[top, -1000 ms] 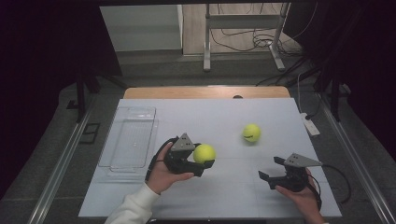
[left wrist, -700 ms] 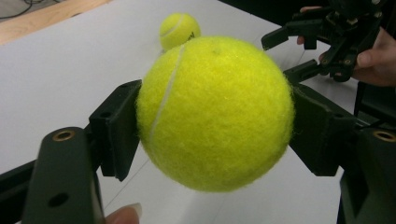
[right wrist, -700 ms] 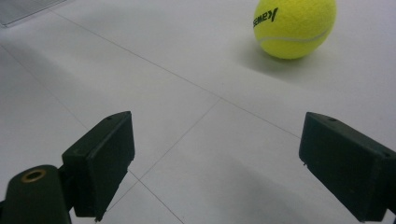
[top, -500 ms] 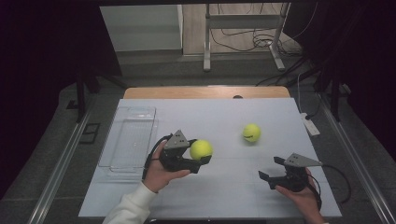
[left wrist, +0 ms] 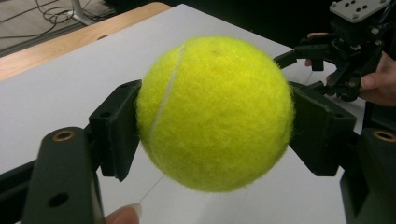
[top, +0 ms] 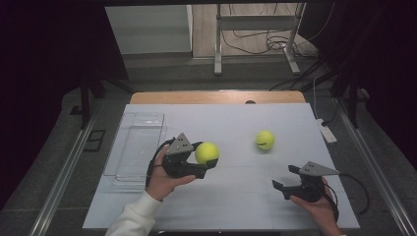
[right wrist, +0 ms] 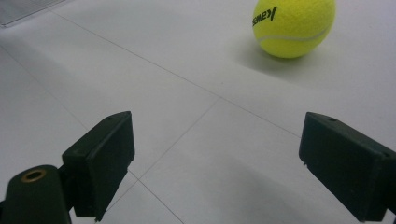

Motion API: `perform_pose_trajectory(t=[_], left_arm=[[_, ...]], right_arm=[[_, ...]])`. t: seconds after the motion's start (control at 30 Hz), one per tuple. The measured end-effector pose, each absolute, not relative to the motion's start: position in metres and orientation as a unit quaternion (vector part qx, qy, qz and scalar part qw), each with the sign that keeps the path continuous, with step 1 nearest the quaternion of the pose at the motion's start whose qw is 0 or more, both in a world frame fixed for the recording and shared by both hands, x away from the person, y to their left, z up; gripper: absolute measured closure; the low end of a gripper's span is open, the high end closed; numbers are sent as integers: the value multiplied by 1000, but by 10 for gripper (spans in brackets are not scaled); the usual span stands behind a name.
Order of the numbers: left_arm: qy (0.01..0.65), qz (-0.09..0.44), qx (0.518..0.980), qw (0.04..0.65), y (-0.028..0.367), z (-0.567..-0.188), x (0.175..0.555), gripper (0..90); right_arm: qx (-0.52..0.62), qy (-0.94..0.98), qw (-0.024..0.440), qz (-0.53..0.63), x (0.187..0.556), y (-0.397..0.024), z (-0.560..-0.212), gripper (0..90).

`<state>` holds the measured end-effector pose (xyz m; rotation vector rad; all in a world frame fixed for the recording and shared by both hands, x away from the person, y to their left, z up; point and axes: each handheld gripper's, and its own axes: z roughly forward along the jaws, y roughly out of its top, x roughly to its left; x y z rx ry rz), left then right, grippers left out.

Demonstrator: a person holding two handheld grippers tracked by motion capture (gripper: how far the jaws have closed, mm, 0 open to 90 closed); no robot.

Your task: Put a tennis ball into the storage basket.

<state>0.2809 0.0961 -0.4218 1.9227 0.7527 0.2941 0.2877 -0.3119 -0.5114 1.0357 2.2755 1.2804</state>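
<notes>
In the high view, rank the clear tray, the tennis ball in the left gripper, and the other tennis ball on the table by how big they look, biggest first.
1. clear tray, clearly the largest.
2. held tennis ball in the left gripper, and the loose tennis ball: nearly alike. The held one looks slightly bigger, but it is lifted nearer the camera, so I won't rank them.

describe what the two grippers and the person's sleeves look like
Both the left gripper and the right gripper are black, each with two blocky, flat-faced jaws, brass-ringed holes in the arms behind them and a grey three-cornered plate on top. A black cable loops from the right one. The left forearm wears a white sleeve.
</notes>
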Motion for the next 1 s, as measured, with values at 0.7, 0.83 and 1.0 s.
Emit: perform_pose_trajectory(t=[0.7, 0.83, 1.0], left_arm=[[322, 138, 779, 520, 110, -408, 284, 262], [325, 143, 777, 520, 113, -407, 285, 262], [335, 148, 774, 517, 119, -407, 288, 262]], right_arm=[[366, 798, 166, 449, 288, -312, -512, 113], [364, 800, 165, 448, 288, -312, -512, 113], [364, 799, 165, 448, 288, -312, -512, 113]])
